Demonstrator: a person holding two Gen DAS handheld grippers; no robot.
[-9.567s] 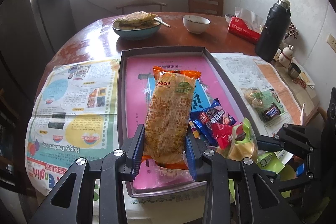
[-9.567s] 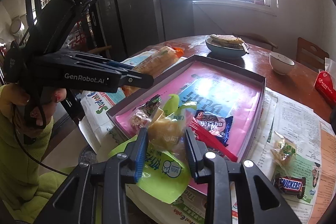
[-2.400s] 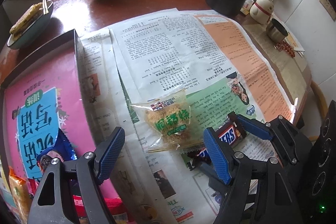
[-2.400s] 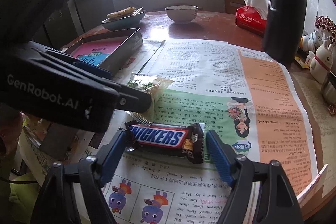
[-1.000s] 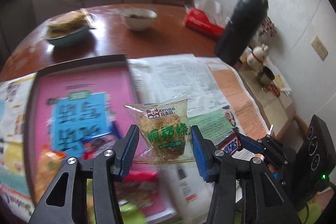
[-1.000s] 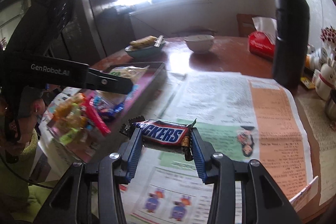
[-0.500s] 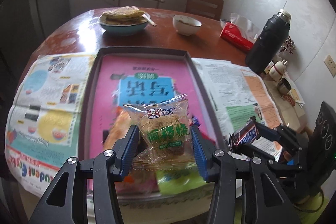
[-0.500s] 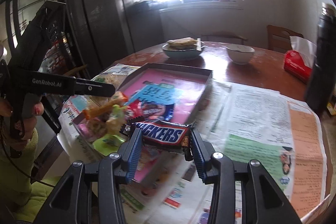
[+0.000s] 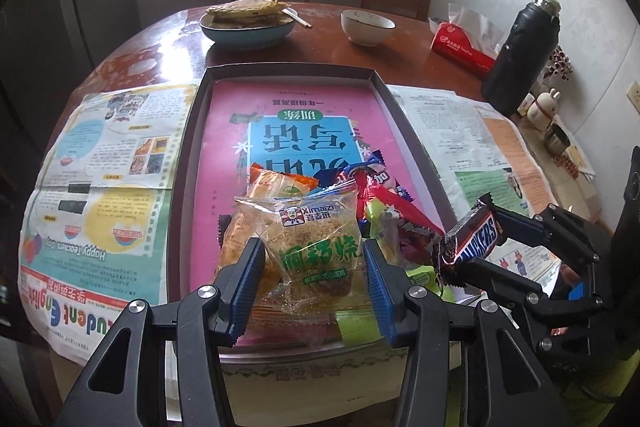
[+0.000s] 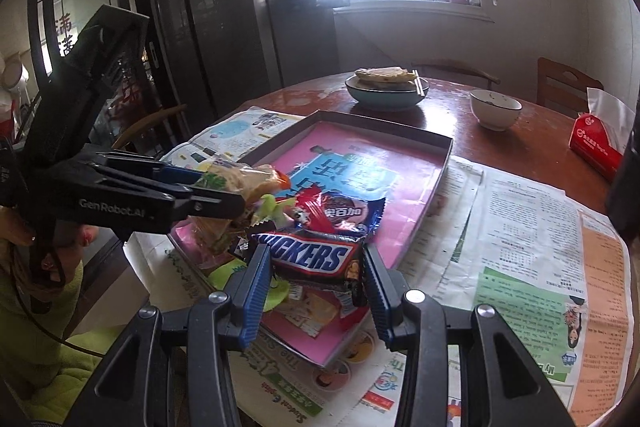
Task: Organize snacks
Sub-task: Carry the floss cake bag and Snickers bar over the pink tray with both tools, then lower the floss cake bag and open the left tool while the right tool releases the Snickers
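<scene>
My left gripper [image 9: 313,259] is shut on a clear packet of golden cake with green lettering [image 9: 316,247], held above the near end of the shallow box [image 9: 191,147] with the pink lining. A pile of snacks [image 9: 376,203] lies under it in the box. My right gripper [image 10: 316,263] is shut on a Snickers bar [image 10: 310,255], which hangs over the box's near right corner beside the left one. In the left wrist view the Snickers bar [image 9: 472,239] shows at the right, and in the right wrist view the left gripper [image 10: 236,193] with its packet shows at the left.
Newspapers [image 9: 92,195] cover the round wooden table [image 9: 320,51] on both sides of the box. Further back stand a bowl of flatbread with chopsticks [image 9: 248,21], a small white bowl [image 9: 367,26], a red tissue pack [image 9: 464,45] and a black flask [image 9: 520,55]. A person's sleeve [image 10: 24,327] is at the lower left.
Both grippers have swung left from the newspaper to above the near end of the box, each carrying its snack. Their grips have not changed.
</scene>
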